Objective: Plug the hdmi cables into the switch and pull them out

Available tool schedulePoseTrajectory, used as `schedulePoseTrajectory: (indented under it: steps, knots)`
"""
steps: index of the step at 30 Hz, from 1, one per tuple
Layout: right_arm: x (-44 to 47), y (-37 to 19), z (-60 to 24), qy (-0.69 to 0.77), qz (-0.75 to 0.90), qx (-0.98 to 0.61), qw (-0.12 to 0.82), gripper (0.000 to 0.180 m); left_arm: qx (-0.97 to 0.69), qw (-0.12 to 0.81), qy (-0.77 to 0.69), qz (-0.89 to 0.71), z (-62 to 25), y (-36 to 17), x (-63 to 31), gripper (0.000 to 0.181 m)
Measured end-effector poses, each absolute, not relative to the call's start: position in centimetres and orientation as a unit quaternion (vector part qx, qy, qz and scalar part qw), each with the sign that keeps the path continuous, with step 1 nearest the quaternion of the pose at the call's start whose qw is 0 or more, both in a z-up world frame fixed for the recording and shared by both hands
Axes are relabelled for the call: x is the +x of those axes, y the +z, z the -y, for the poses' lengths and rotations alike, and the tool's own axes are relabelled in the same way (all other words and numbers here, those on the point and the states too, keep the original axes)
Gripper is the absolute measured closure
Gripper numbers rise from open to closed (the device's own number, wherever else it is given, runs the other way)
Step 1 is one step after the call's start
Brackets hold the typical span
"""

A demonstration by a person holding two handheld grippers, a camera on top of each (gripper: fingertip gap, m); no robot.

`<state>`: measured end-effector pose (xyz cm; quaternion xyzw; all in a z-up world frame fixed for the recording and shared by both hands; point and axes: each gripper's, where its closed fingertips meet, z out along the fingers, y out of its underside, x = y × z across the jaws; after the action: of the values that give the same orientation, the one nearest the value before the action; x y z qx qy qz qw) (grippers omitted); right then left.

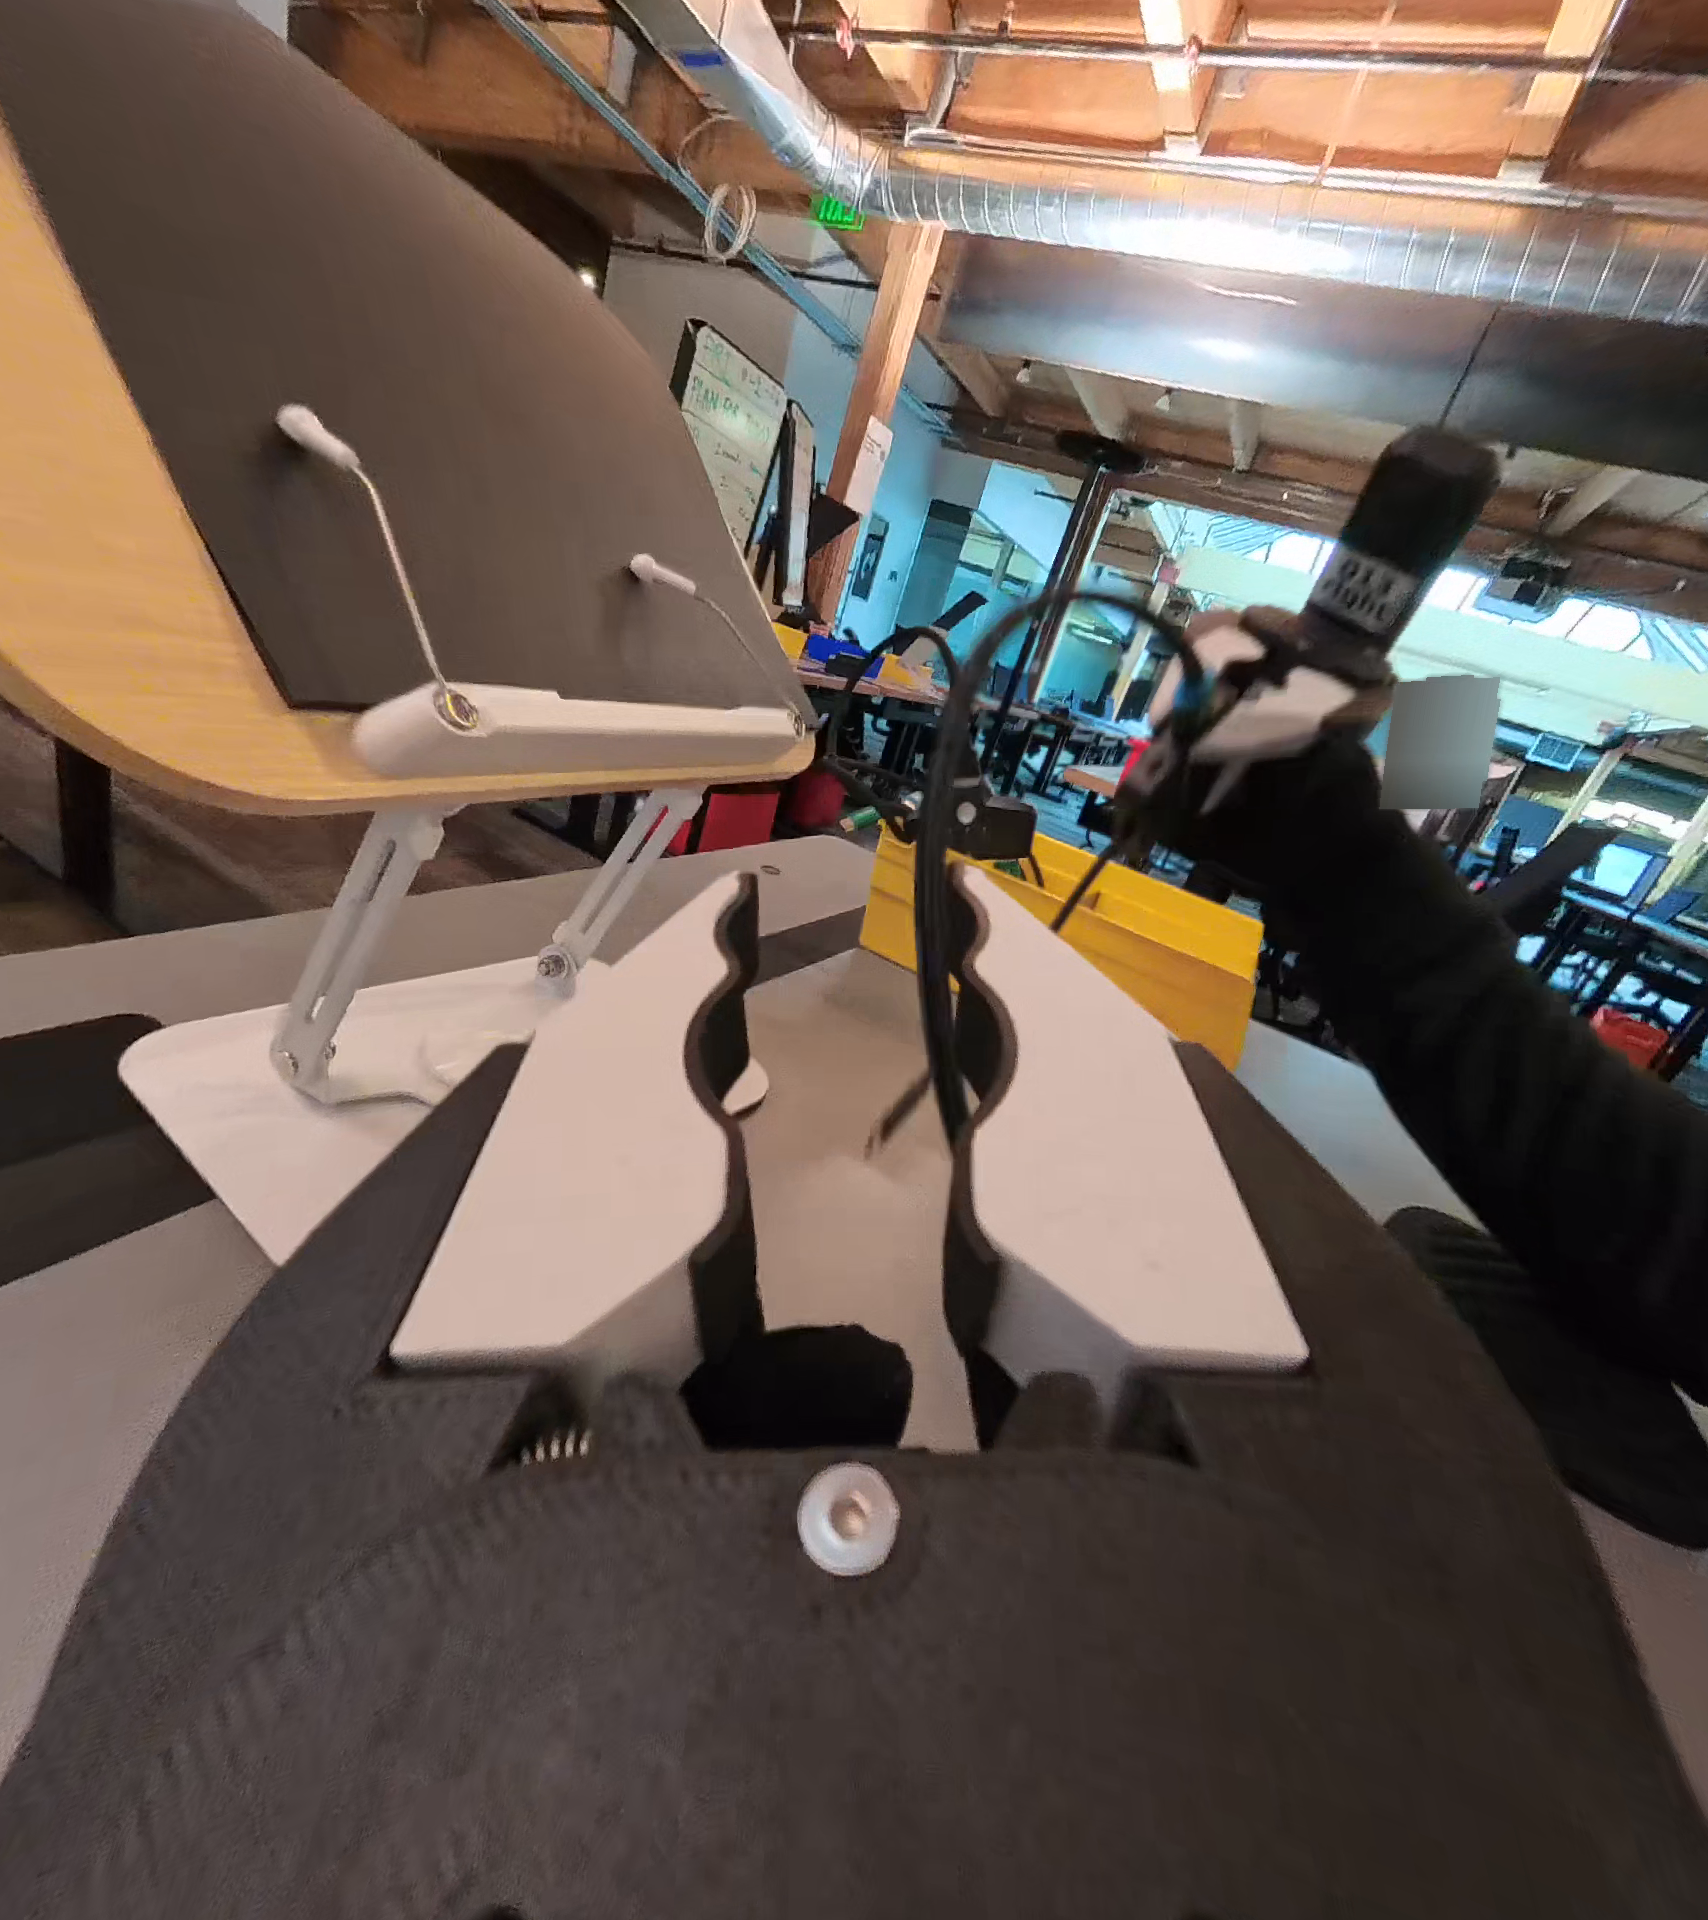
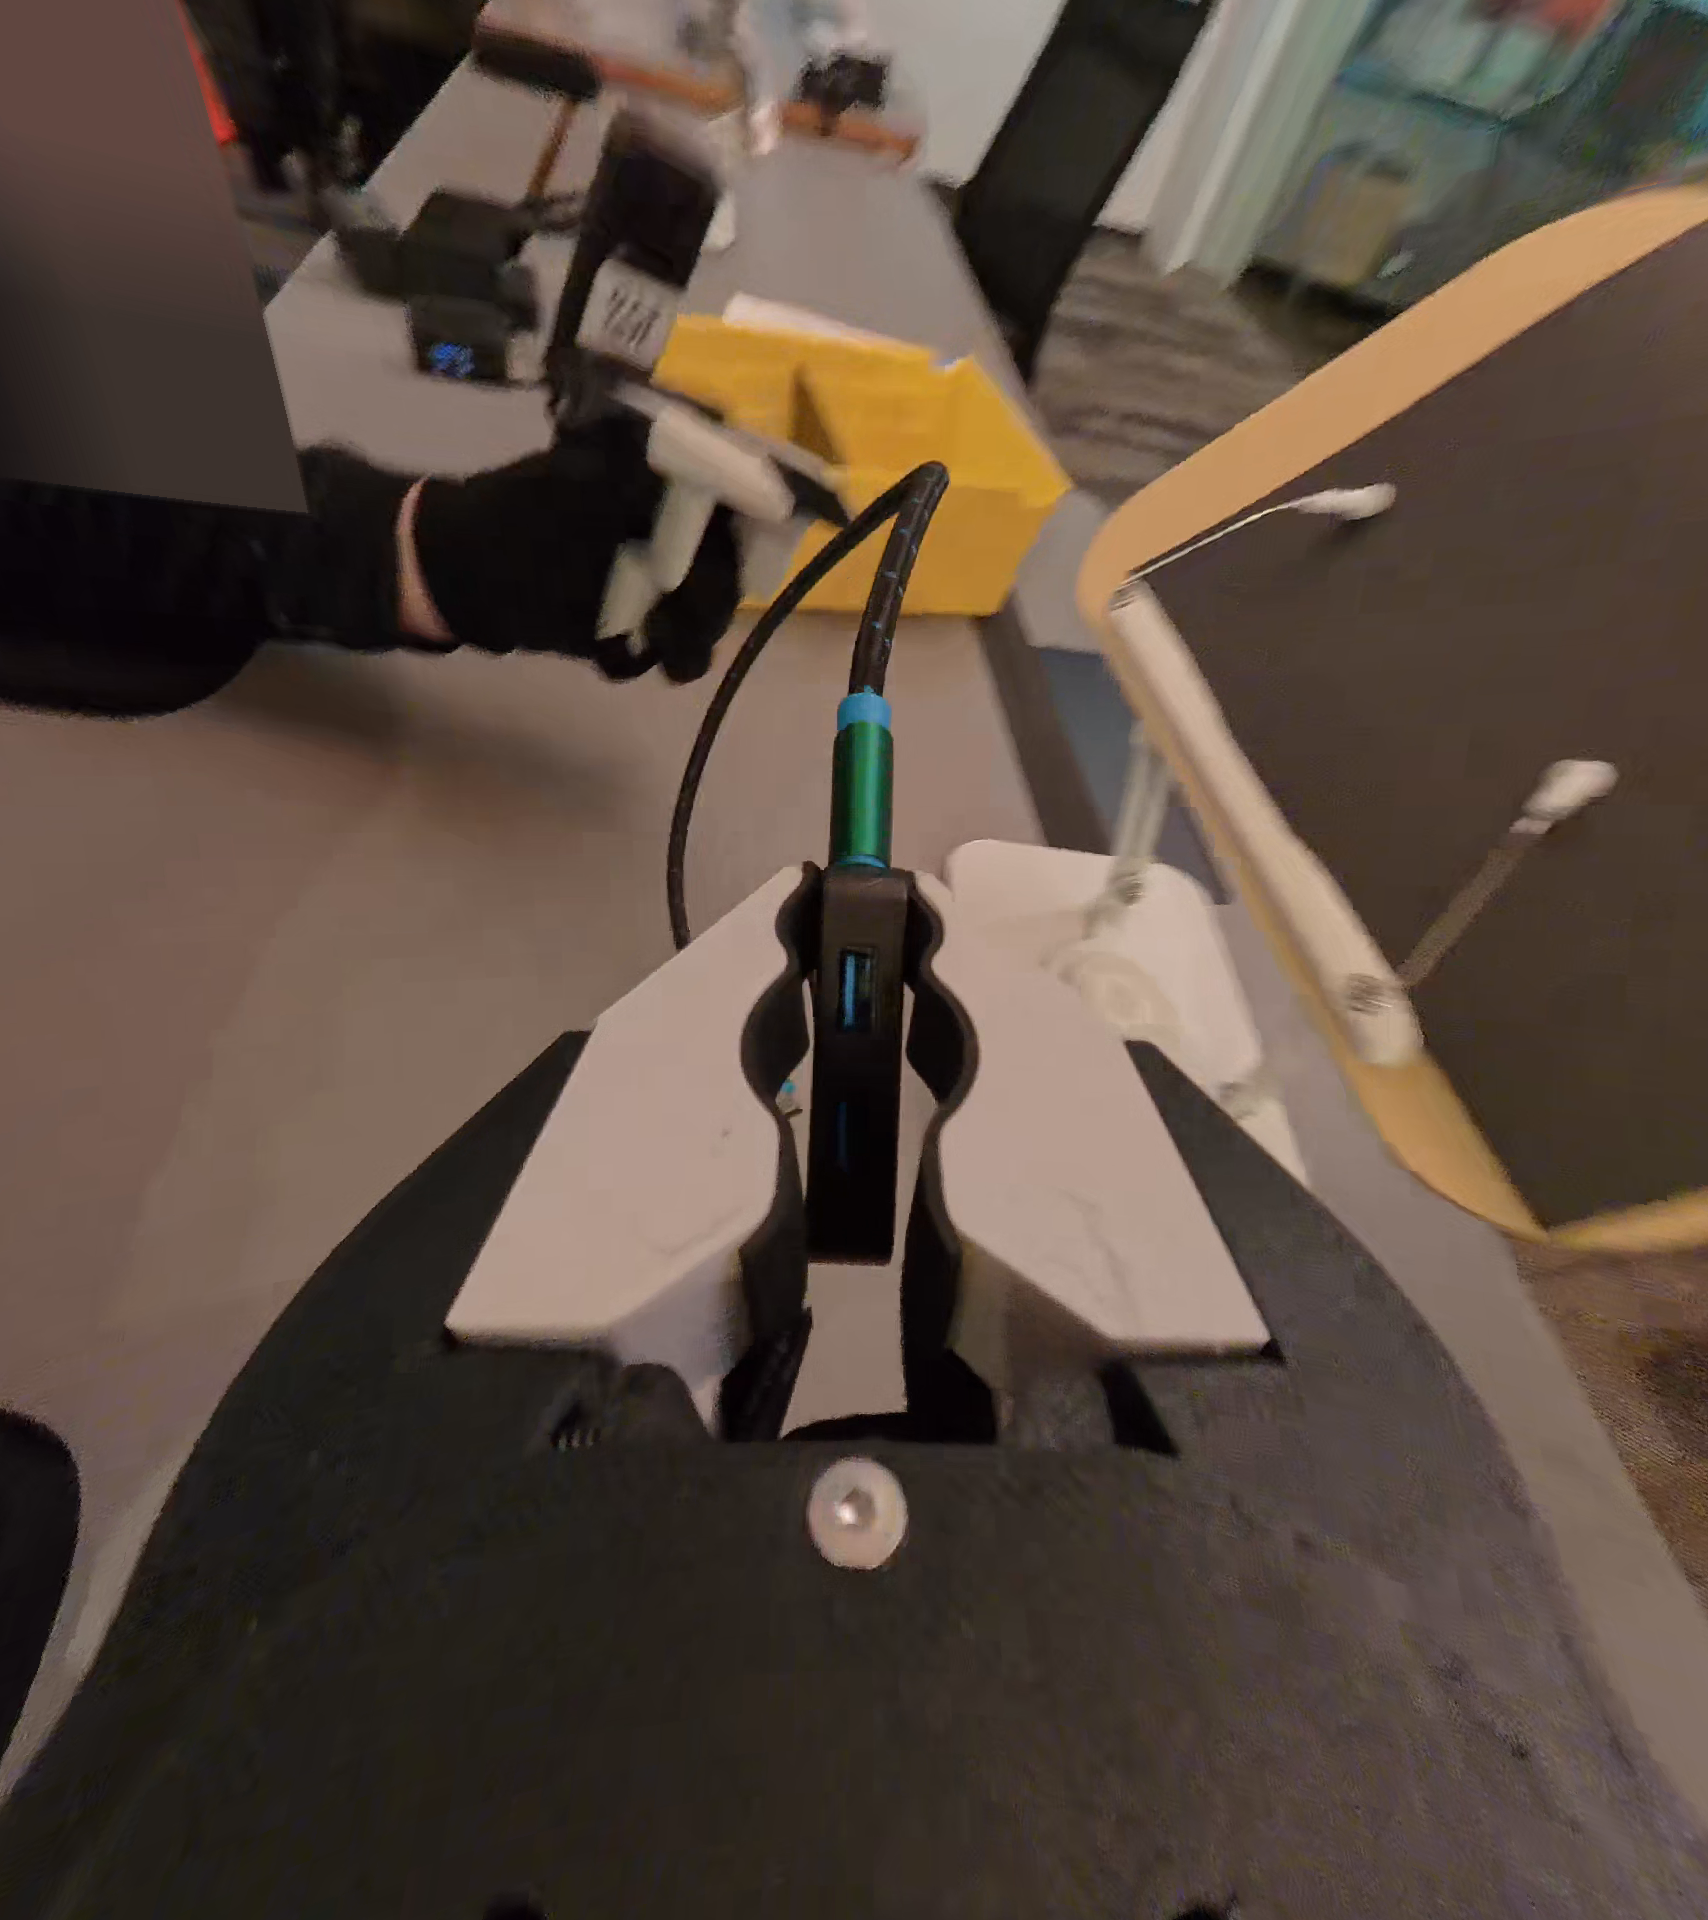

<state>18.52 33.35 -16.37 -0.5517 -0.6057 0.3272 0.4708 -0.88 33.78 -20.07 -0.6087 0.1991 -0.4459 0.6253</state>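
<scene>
Your right gripper (image 2: 855, 1039), centre frame, clamps the black switch (image 2: 855, 1081), steadying its ports; your left gripper (image 1: 855, 1039) gapes, cable (image 1: 933, 935) loose between its fingers.

Matt grey table (image 2: 154, 935), wood-edged tilted board (image 1: 50, 520) with matt black face, glossy yellow plastic bin (image 2: 891, 436).

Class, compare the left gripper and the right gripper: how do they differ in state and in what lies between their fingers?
The right gripper is shut on a black switch with a green-collared cable plugged in; the left gripper is open and clamps nothing. A thin black cable merely passes through the left gripper's gap, whereas the switch fills the right's. Both have white fingers with black wavy pads.
</scene>
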Motion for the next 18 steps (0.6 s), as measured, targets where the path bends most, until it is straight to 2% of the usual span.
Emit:
schedulePoseTrajectory:
  steps: [12, 15, 18]
  knots:
    - [37.2, -4.8, -37.8, 0.175, 0.325, -0.575, 0.73, 0.168, -0.668, 0.576, -0.398, -0.25, -34.6, -25.8, 1.9, 0.147]
    - [42.0, -4.6, -38.8, 0.156, 0.249, -0.586, 0.755, 0.168, -0.677, 0.569, -0.391, -0.256, -34.7, -26.7, 2.2, 0.146]
    - [45.4, -6.8, -40.4, 0.127, 0.208, -0.621, 0.745, 0.168, -0.684, 0.564, -0.38, -0.266, -34.7, -27.5, 2.6, 0.146]
